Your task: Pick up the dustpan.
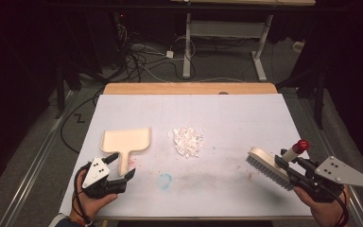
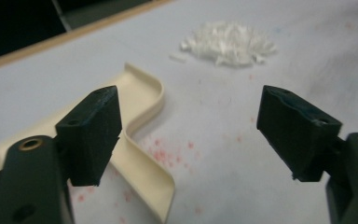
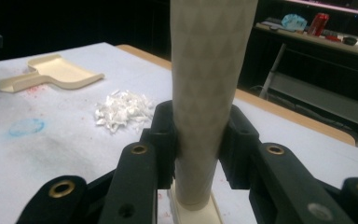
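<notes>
Cream plastic dustpan (image 1: 126, 141) lies flat left of the white paper scraps (image 1: 188, 140), its handle beside the wide-open, empty left gripper (image 1: 121, 169), while the right gripper (image 1: 288, 171) clamps the brush (image 1: 269, 167) handle, ready to sweep.

The dustpan (image 1: 125, 141) by the left tongs (image 1: 123, 166) is cream. The brush (image 1: 268, 166) in the black right tongs (image 1: 290, 168) has a cream, diamond-patterned handle (image 3: 208, 88) with a red tip (image 1: 302, 145). Ahead, scraps (image 1: 188, 140) are white; the surface (image 1: 227, 118) is white, stained pink and blue.
</notes>
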`<state>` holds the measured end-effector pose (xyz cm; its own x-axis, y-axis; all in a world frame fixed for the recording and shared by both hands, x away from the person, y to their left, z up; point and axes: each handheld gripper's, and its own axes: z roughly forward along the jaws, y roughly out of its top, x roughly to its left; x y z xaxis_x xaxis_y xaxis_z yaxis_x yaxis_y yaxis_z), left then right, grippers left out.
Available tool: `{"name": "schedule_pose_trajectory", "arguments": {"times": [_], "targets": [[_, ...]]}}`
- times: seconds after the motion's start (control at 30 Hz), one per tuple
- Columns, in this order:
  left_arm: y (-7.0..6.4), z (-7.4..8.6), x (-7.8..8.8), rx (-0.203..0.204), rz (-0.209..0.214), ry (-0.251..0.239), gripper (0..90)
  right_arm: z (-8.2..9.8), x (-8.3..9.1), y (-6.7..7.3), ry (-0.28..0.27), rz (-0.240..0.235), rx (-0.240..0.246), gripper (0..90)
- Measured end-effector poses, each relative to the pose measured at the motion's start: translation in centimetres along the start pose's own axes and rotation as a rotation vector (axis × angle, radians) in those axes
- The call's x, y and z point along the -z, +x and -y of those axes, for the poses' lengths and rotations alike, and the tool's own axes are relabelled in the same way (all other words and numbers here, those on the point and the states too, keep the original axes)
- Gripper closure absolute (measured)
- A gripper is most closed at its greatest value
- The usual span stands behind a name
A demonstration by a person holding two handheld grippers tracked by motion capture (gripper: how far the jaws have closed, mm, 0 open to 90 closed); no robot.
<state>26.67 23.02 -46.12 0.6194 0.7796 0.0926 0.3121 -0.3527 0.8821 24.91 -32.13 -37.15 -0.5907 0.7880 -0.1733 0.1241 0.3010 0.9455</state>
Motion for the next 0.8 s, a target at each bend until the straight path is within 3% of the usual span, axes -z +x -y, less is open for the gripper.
{"name": "schedule_pose_trajectory", "arguments": {"times": [0.03,0.17,0.23,0.4,0.5,0.6,0.7,0.73,0.8], "targets": [[0.0,0.2,-0.2,0.023,0.010,0.029,17.4,0.1,-0.1,0.0,-0.001,0.002,-0.003,70.7],[0.0,0.6,-0.7,0.043,0.014,0.076,17.3,0.2,-0.2,0.1,0.005,0.016,0.010,70.7],[0.3,0.8,-1.3,0.056,0.013,0.151,17.1,0.4,-0.3,0.2,0.012,0.025,0.016,70.7],[0.1,0.8,-1.6,0.071,0.009,0.169,17.1,0.4,-0.6,0.2,0.024,0.036,0.033,70.8],[-0.2,0.7,-1.8,0.092,-0.023,0.211,17.1,0.5,-0.8,0.4,0.025,0.039,0.028,70.7],[-0.6,0.5,-1.6,0.095,-0.040,0.206,17.1,0.5,-0.7,0.7,0.022,0.032,0.030,70.7],[-0.8,0.2,-1.9,0.142,-0.076,0.224,17.8,0.5,-0.7,0.7,0.018,0.025,0.023,70.7],[-0.7,0.1,-2.6,0.146,-0.104,0.265,18.2,0.5,-0.8,0.6,0.018,0.019,0.014,70.7],[-0.3,0.0,-3.1,0.173,-0.124,0.276,19.3,0.5,-0.9,0.7,0.019,0.026,0.016,70.7]]}}
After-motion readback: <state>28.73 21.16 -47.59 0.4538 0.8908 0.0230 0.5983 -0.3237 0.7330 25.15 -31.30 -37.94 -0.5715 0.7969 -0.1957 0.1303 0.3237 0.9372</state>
